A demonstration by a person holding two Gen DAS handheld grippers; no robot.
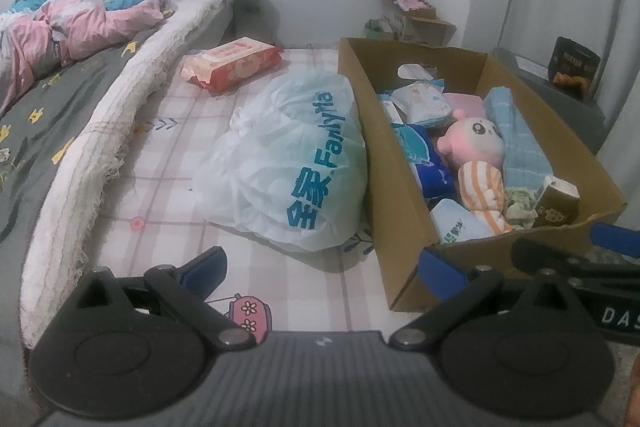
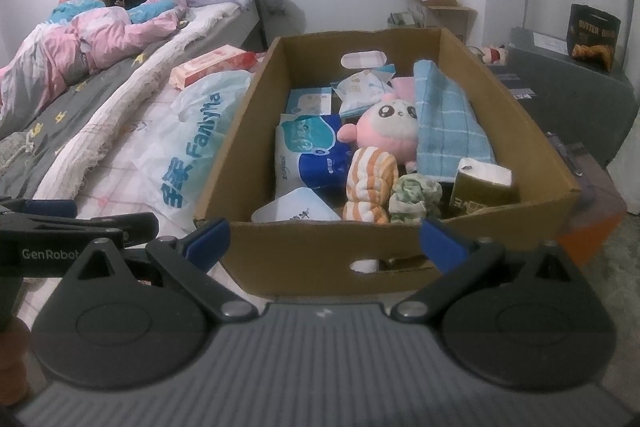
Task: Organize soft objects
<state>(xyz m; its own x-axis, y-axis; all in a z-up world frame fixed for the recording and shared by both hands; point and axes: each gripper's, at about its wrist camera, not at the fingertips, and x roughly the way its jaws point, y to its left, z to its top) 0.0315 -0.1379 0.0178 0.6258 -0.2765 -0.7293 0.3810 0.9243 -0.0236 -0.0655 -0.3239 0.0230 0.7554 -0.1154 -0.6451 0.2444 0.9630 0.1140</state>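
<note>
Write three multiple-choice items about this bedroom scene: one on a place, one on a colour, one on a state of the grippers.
1. Where is the pink round plush toy?
A. On the bed
B. Inside the brown cardboard box
C. Inside the plastic bag

2. What colour is the print on the crumpled white plastic bag?
A. Red
B. Black
C. Blue

3. How are the left gripper and the right gripper?
A. Both open, holding nothing
B. Both shut on a towel
C. Left shut, right open

Answers: 1 B, the toy lies among the packets in the box. 2 C, the letters on the bag are blue. 3 A, each gripper's blue fingers stand wide apart with nothing between them.
</note>
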